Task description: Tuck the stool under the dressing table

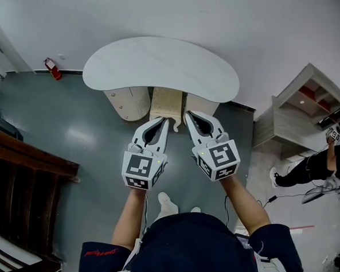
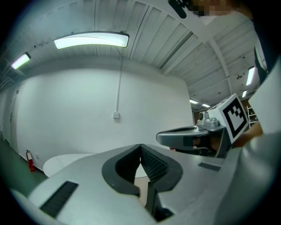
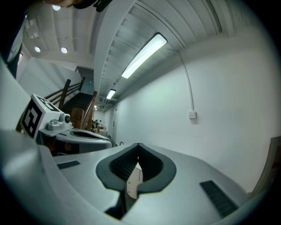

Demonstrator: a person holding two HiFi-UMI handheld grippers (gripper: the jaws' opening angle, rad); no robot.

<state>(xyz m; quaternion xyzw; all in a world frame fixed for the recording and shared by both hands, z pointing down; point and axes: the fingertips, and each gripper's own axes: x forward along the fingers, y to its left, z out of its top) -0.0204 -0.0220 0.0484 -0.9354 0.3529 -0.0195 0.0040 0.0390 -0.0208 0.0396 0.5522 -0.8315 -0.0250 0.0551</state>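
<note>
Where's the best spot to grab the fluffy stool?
Probably the stool's near edge, coming from the person's side. The table covers its far part, and the table's legs close in both sides, so only that front edge is free.

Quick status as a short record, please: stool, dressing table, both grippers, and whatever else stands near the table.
stool: cream stool, mostly beneath the tabletop, its near edge showing
dressing table: white curved top; round pedestal left of the stool
left gripper: shut, nothing between the jaws, tip by the stool's near edge
right gripper: shut, empty, alongside the left one
contact with stool: cannot tell from the head view
nearby: red fire extinguisher left of the table; shelf unit on the right
</note>
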